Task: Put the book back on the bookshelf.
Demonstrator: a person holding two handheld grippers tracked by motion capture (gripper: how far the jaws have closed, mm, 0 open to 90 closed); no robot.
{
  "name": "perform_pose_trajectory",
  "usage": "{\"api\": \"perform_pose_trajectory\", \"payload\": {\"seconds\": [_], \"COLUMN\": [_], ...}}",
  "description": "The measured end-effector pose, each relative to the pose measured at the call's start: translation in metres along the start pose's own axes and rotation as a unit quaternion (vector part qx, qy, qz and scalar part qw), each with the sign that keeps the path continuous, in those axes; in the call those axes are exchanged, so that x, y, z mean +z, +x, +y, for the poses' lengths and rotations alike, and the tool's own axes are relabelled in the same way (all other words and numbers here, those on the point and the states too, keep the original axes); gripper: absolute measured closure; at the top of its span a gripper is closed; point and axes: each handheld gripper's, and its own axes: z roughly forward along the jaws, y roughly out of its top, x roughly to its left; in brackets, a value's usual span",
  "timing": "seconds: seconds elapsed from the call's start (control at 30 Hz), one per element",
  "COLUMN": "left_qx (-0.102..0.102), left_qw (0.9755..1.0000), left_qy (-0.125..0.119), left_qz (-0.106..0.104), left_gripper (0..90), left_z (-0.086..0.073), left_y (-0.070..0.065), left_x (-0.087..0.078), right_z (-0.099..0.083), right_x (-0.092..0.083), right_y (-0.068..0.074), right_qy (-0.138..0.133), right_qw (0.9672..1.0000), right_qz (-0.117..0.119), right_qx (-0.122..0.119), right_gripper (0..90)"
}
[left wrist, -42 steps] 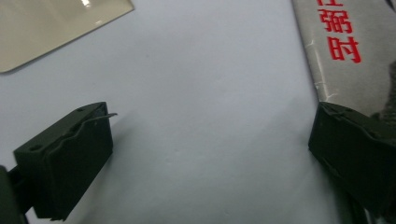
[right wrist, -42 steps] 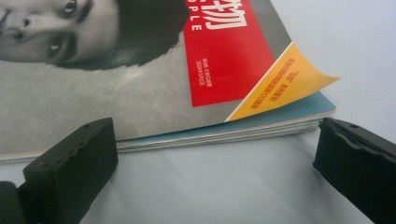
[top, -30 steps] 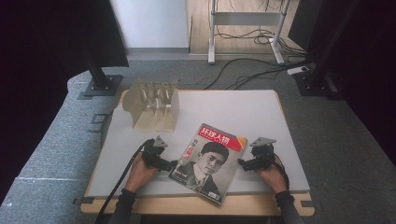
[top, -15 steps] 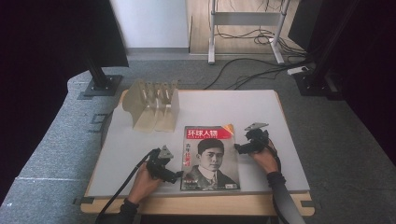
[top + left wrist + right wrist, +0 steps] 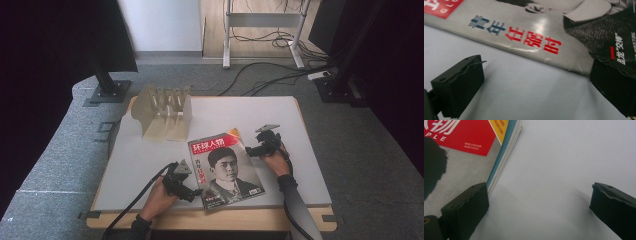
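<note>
A magazine (image 5: 226, 167) with a red title block and a portrait cover lies flat on the white table (image 5: 150, 160), slightly turned. My left gripper (image 5: 195, 192) is at its near-left corner, low over the table. In the left gripper view it (image 5: 539, 66) is open: one jaw over bare table, the other over the cover by the spine (image 5: 529, 42). My right gripper (image 5: 251, 150) is at the magazine's far-right edge. In the right gripper view it (image 5: 540, 188) is open, its left jaw against the page edges (image 5: 501, 162) and its right jaw over the table.
A pale wooden slotted rack (image 5: 164, 112) stands on the back left of the table. Cables (image 5: 125, 212) trail from the left gripper over the near edge. Dark stands and floor cables lie beyond the table.
The magazine has turned counterclockwise, from tilted one way to slightly the other. The left gripper moved nearer and rightward along its edge. The right gripper moved away towards the far-right corner.
</note>
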Motion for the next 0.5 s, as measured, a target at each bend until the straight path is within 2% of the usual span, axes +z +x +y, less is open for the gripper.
{"api": "perform_pose_trajectory", "payload": {"seconds": [0.07, 0.17, 0.3, 0.4, 0.5], "left_qx": [-0.009, -0.031, -0.035, -0.051, -0.051], "left_qw": [0.9997, 0.9974, 0.9940, 0.9949, 0.9948], "left_qy": [-0.006, -0.014, -0.001, 0.004, 0.004], "left_qz": [0.024, 0.063, 0.103, 0.086, 0.088], "left_gripper": [0.0, 0.0, 0.0, 0.0, 0.0], "left_z": [0.001, 0.005, 0.009, 0.010, 0.010], "left_y": [0.009, 0.024, 0.038, 0.044, 0.044], "left_x": [-0.004, -0.005, 0.006, 0.010, 0.011], "right_z": [-0.001, 0.001, 0.006, 0.010, 0.012], "right_x": [-0.002, -0.008, -0.016, -0.019, -0.018], "right_y": [-0.002, -0.001, 0.008, 0.016, 0.021], "right_qy": [0.003, 0.002, -0.011, -0.014, -0.013], "right_qw": [0.9999, 0.9996, 0.9987, 0.9978, 0.9967], "right_qz": [0.014, 0.028, 0.049, 0.065, 0.079], "right_qx": [0.003, 0.005, 0.004, -0.007, -0.010], "right_gripper": [6.3, 6.4, 6.4, 8.7, 12.8]}}
